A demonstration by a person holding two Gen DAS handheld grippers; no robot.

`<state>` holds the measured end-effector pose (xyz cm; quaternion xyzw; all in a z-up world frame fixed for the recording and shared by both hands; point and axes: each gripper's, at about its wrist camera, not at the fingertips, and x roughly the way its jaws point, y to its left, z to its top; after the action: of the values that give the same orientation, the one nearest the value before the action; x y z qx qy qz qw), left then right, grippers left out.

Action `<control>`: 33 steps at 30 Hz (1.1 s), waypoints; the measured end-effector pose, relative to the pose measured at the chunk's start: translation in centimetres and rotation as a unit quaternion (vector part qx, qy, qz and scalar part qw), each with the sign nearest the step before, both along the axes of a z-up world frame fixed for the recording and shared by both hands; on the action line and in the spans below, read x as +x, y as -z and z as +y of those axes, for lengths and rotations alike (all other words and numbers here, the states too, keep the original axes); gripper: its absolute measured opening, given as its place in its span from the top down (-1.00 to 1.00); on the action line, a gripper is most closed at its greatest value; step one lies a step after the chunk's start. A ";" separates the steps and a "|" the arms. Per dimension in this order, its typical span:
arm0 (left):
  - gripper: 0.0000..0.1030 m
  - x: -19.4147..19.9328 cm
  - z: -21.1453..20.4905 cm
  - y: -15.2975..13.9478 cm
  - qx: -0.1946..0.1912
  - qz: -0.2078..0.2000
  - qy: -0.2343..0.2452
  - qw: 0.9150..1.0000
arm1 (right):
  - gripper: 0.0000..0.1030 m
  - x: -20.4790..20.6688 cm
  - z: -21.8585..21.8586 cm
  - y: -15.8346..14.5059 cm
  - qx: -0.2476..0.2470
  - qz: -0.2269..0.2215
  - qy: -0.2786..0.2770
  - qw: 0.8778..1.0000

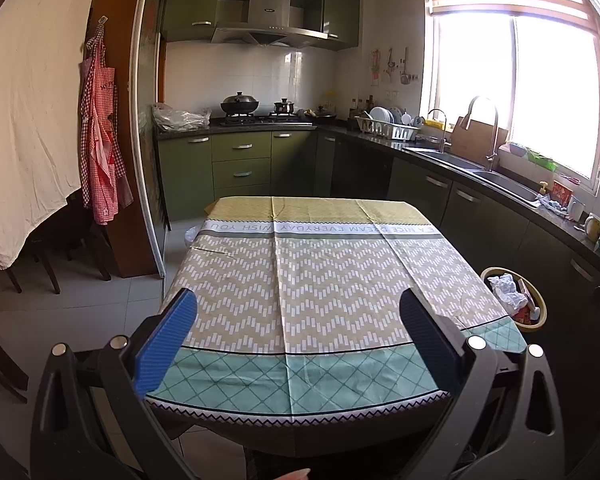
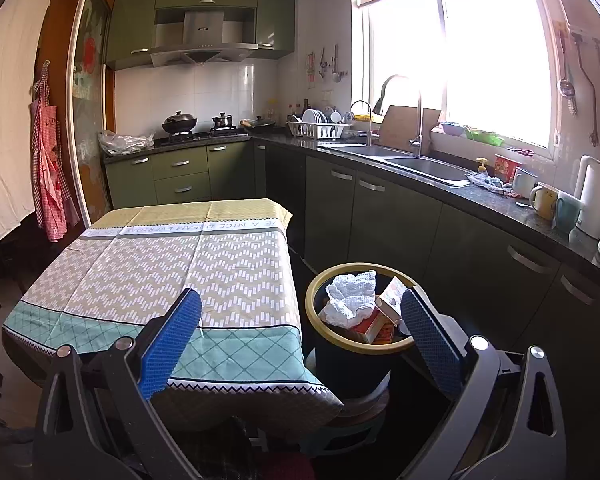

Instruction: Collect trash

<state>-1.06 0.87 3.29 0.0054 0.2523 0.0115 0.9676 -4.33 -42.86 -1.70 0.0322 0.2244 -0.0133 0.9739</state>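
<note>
Both my tongs are hanging over the near edge of the table, and both are spread wide with nothing in them. Left tongs have their 2 blue pads out over the teal border of the tablecloth, pointing straight down the length of it toward the stove end. Right tongs sit further over to the right, so 1 pad is above the table corner and the other is just in front of the trash bin. That bin is black with a yellowish rim and stands on a low stool off the right side of the table, squeezed between it and the dark green cabinets. Inside it I can see crumpled white paper sitting on top of a couple of small cardboard boxes, 1 of them red and yellow. From the left view the same bin shows past the table's right edge. Tabletop itself is just the zigzag-patterned cloth with a line of upside-down lettering near the far end. Over on the right there's the sink under the bright window, with mugs lined up further along.
</note>
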 end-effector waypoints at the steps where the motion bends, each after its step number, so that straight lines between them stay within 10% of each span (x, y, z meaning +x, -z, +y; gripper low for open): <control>1: -0.87 0.0 -0.1 0.0 0.001 0.000 0.000 1.000 | -0.91 0.0 0.0 0.0 0.000 0.000 0.000 1.000; 33: -0.87 -0.1 -0.2 0.4 0.013 0.008 0.003 1.000 | -0.91 0.3 0.2 0.4 0.000 0.006 0.005 1.000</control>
<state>-1.11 0.64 2.92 0.0191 0.2598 0.0114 0.9654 -4.03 -42.68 -2.07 0.0328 0.2303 -0.0180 0.9724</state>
